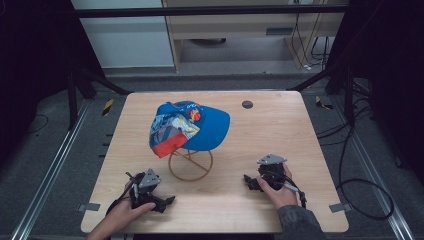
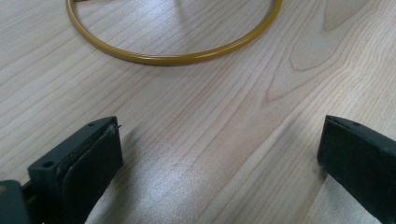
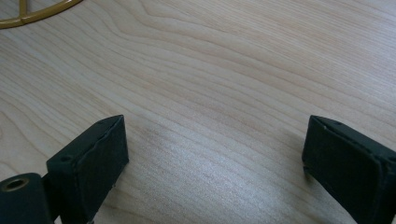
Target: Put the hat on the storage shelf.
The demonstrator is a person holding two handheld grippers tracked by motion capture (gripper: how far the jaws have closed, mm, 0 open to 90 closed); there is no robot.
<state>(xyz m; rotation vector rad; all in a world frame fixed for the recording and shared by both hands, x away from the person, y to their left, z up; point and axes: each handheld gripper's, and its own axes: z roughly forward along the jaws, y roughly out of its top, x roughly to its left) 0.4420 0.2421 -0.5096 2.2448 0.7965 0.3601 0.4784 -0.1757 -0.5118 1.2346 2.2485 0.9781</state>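
A blue cap (image 1: 200, 125) with a colourful patterned panel rests on a gold wire stand (image 1: 190, 165) near the middle of the wooden table (image 1: 280, 130). My left gripper (image 1: 167, 201) lies on the table at the front left, jaws pointing right, just below the stand. It is open, and bare wood lies between its jaws (image 2: 219, 158). The stand's gold base ring (image 2: 177, 58) curves just ahead of it. My right gripper (image 1: 248, 181) rests at the front right, pointing left toward the stand. It is open too, over bare wood (image 3: 215, 149).
A small dark round disc (image 1: 247, 104) sits near the table's far edge. Cables (image 1: 360, 185) trail over the floor to the right. Metal rails (image 1: 55, 165) run along both sides of the table. A cabinet (image 1: 240, 30) stands beyond the far edge.
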